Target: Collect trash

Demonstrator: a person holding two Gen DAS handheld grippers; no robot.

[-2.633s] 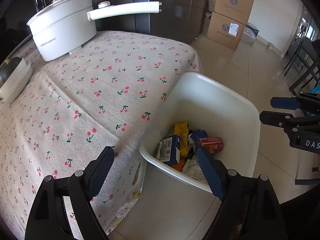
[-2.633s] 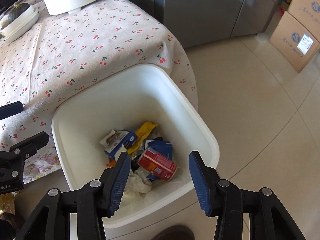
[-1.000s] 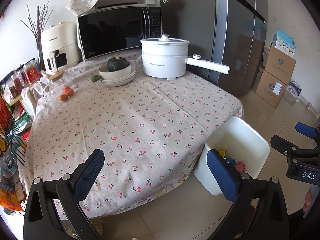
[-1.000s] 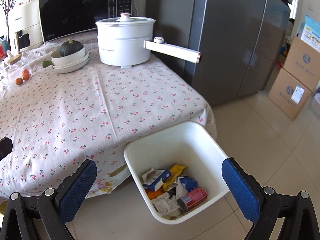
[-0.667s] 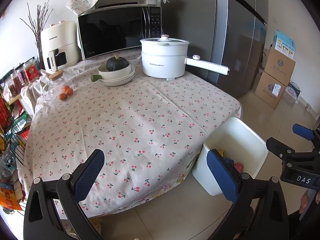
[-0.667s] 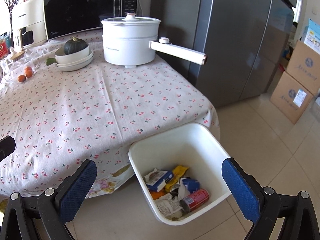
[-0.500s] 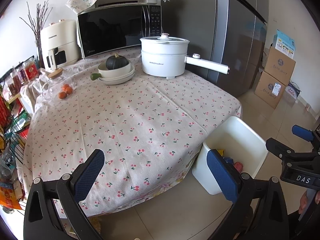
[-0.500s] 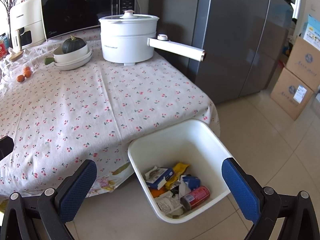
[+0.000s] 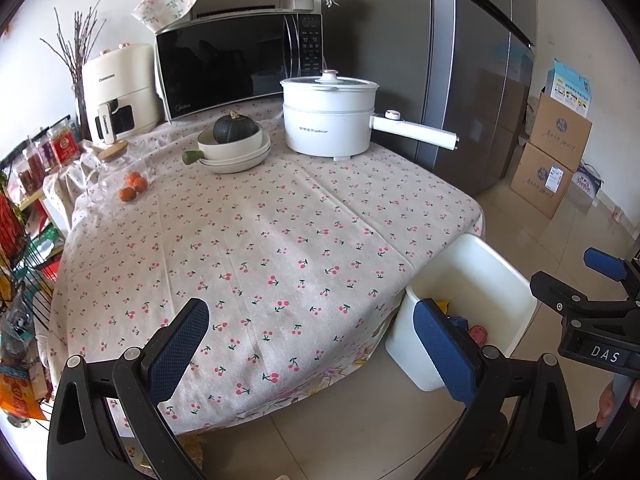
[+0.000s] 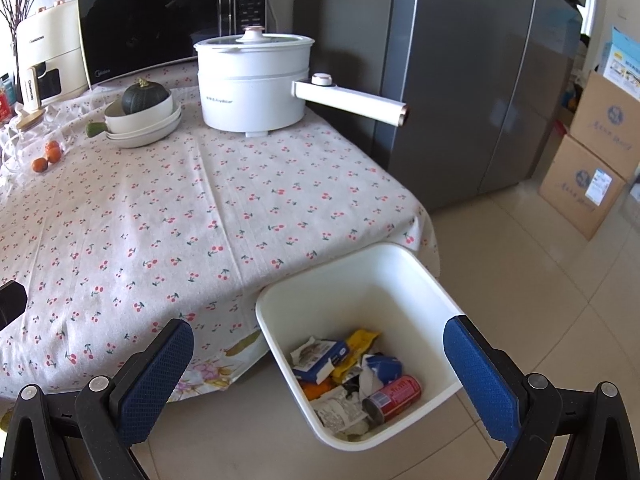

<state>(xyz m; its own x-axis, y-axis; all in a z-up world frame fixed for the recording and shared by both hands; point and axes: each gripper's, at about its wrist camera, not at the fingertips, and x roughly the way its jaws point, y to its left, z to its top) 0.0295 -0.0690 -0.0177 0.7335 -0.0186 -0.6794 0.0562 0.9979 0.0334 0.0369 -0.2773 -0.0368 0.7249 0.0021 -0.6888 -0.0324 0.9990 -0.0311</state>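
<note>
A red drink can [image 10: 394, 397], crumpled wrappers and a blue carton [image 10: 320, 360] are lying in the white square plastic bin [image 10: 416, 276], which is standing on the tiled floor [image 10: 540, 280] just beside the cherry-print-clothed bench [image 10: 200, 208]. The left gripper [image 9: 312, 344] and the right gripper [image 10: 318, 364] are both gaping wide, holding nothing.
</note>
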